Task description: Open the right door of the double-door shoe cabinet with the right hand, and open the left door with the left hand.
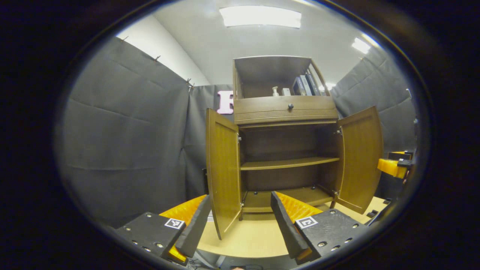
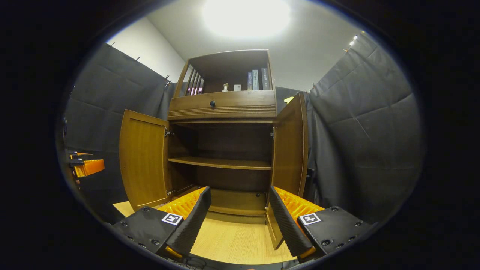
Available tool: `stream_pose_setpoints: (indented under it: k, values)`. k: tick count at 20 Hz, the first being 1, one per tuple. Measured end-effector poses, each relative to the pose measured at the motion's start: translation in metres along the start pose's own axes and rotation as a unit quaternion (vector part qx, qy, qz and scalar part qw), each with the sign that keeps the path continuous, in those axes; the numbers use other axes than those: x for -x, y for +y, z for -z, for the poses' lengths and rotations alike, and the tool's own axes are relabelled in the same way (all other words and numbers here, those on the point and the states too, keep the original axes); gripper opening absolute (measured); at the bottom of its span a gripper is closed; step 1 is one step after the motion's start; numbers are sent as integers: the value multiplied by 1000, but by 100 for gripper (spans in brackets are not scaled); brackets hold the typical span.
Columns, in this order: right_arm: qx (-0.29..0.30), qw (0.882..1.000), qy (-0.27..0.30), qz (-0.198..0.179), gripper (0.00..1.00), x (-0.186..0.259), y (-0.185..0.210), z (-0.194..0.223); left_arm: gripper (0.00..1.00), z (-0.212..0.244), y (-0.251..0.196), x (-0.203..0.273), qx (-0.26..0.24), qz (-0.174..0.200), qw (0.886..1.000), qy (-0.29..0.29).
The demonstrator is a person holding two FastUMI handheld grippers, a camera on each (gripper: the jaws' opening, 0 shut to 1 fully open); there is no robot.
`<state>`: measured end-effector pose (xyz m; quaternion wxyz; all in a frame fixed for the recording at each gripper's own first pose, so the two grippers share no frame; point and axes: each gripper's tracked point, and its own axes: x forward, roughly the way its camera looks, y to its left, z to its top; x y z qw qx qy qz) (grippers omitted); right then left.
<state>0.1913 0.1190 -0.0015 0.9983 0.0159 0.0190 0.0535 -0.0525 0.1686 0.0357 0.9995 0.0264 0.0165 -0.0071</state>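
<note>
Left gripper [image 1: 240, 221] is spread wide, fingers apart with nothing between them, and the edge of the left door [image 1: 223, 168] stands just ahead in the gap. Right gripper [image 2: 238, 219] is just as wide and empty, with the right door [image 2: 290, 146] close by its right-hand finger. Both doors are swung fully out from the shoe cabinet [image 2: 225, 150], which stands on a light wooden floor [image 2: 232, 240]. Inside, one shelf [image 1: 288, 163] runs across the middle and the bottom board lies bare. Above the doors sits a drawer with a dark round knob [image 1: 290, 106], and on top an open compartment holds books [image 2: 257, 79] and a small bottle [image 1: 275, 91]. Ceiling lights [image 1: 260, 17] glare overhead.
</note>
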Motion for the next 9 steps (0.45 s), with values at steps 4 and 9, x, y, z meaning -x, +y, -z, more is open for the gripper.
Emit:
stream_pose_setpoints:
  k: [4,9]
  values:
    - [0,1000,-4,1,97,-1,0,-3,92,4,-1,-2,2,0,1000,2]
    - [2,1000,-7,6,95,-1,-3,-6,92,3,-1,-5,5,2,1000,1]
